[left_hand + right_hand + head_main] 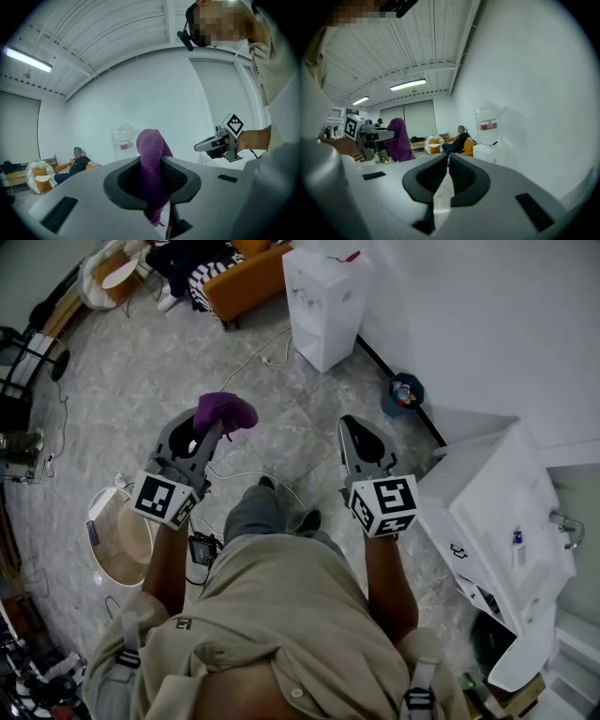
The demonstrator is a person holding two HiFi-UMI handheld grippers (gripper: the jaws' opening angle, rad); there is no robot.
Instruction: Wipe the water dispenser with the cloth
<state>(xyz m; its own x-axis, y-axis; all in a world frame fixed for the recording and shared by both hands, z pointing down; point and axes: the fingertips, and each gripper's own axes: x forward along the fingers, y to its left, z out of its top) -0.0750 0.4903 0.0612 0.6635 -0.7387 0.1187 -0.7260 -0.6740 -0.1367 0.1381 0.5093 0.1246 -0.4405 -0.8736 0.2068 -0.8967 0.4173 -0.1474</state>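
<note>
Head view: we see the left gripper (214, 424) clamped on a purple cloth (226, 411), bunched up at the tips. The right gripper (356, 426) is beside it, well apart from it and carrying nothing. The water dispenser (323, 306) stands ahead and a bit to the right of both, well apart from them, backed against the wall (487, 315). We judge the right gripper slightly nearer, but the cloth is in the left one. Open floor (141, 381) lies between, with a cable (251, 358) running across the way. An orange sofa (246, 279) sits just left of the dispenser and a blue bin (403, 393) stands by the wall to its right. So the front and right side look freest for wiping.

Left gripper view: the jaws are pinched on the cloth (152, 173), which sticks up above them and hangs below. The dispenser (123, 142) shows faintly straight ahead, upright, with a bottle on top. The right gripper (208, 144) is off to the right.

Right gripper view: the jaws are closed together with nothing in them. The dispenser (489, 131) is ahead to the right, along the wall, its long axis vertical. The cloth (398, 140) hangs at left.

We judge wiping not yet begun; the next move needs the left gripper carried forward and rightward.
</note>
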